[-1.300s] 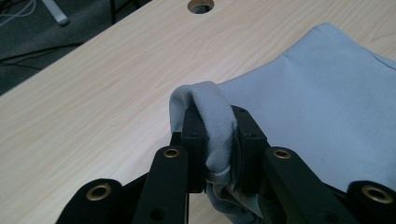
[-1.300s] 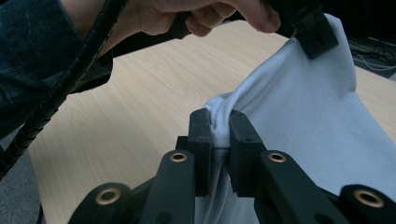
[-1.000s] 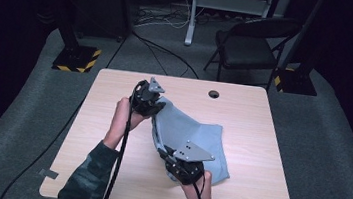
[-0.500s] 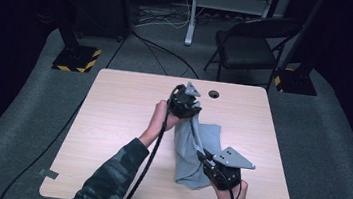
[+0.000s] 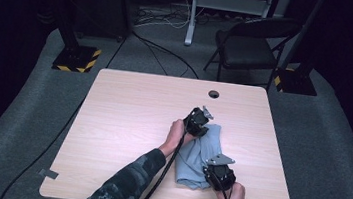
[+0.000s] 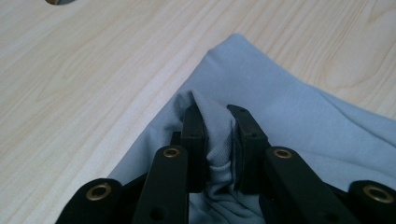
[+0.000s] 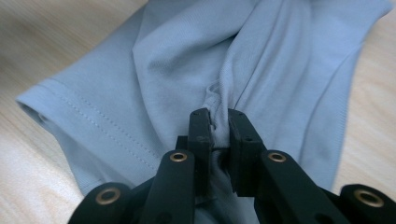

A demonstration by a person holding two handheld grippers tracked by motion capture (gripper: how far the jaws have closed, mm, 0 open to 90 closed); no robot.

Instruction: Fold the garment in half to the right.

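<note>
Light-blue knit cotton garment (image 5: 202, 155) lying crumpled on the light wood-grain tabletop (image 5: 127, 119), on the near right part of it, between the two hands. Folded into a narrow strip running from the far end to the near edge.

Left gripper (image 5: 197, 125) set at the far end of the garment, jaws clenched on a bunched fold of the fabric (image 6: 215, 135); fold standing up between the two black pads (image 6: 192, 135) in the left gripper view. Rest of the cloth spread flat on the wood beyond the jaws.

Right gripper (image 5: 217, 177) set at the near end of the garment, close to the near table edge, jaws clamped on a thin pinch of fabric (image 7: 214, 123). Stitched sleeve hem (image 7: 88, 123) visible left of the jaws in the right gripper view, resting on the tabletop.

Round cable hole (image 5: 214, 94) in the tabletop beyond the left gripper, well apart from the cloth. Black folding chair (image 5: 251, 47) on the grey carpet behind the table.
</note>
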